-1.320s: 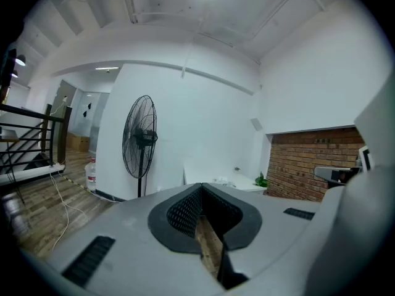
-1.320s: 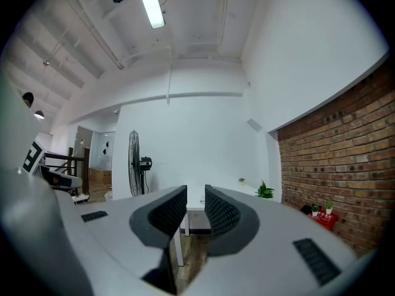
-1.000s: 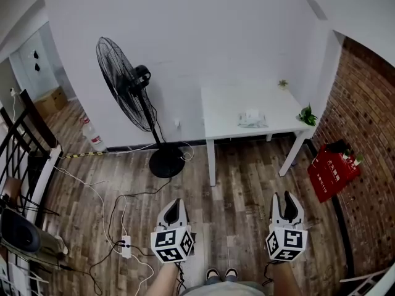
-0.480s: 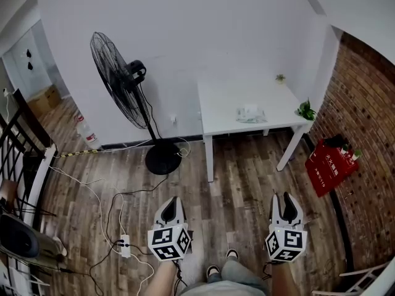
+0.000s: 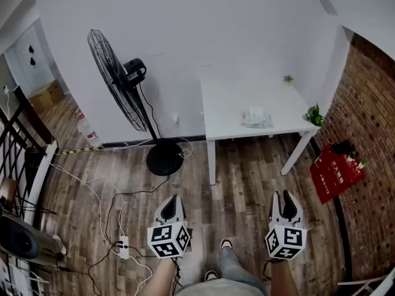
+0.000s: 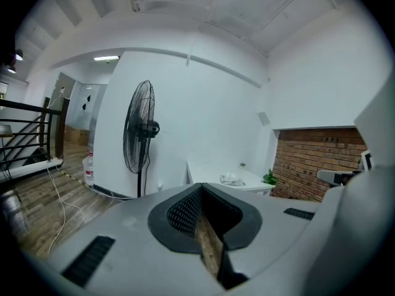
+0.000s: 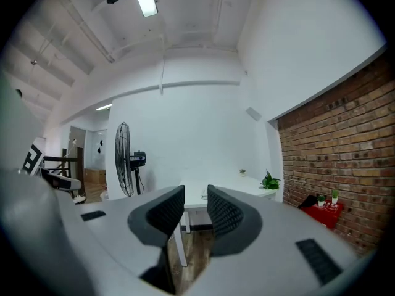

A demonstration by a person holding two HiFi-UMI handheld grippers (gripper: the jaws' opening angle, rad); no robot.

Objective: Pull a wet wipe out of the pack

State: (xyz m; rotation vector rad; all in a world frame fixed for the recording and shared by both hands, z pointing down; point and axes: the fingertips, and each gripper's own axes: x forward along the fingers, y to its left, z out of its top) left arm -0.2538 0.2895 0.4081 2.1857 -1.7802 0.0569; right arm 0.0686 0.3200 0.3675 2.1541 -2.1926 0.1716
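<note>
The wet wipe pack [image 5: 255, 117] lies on a white table [image 5: 227, 103] against the far wall, a pale crumpled packet; it shows small and distant in the left gripper view [image 6: 232, 179]. Both grippers hang low over the wooden floor, far short of the table. My left gripper [image 5: 172, 200] [image 6: 200, 187] has its jaw tips meeting, with nothing held. My right gripper [image 5: 287, 197] [image 7: 196, 193] stands with a narrow gap between its ribbed pads, empty. The person's feet show between them at the bottom edge.
A tall standing fan [image 5: 116, 79] with a round base [image 5: 164, 163] stands left of the table. Cables and a power strip [image 5: 124, 246] trail on the floor at the left. A red crate [image 5: 336, 171] sits by the brick wall, a potted plant [image 5: 315, 115] at the table's right corner, a black railing [image 5: 18, 147] far left.
The view has shifted slightly as the person steps forward; one foot has come forward. Both grippers keep the same pose and jaw positions.
</note>
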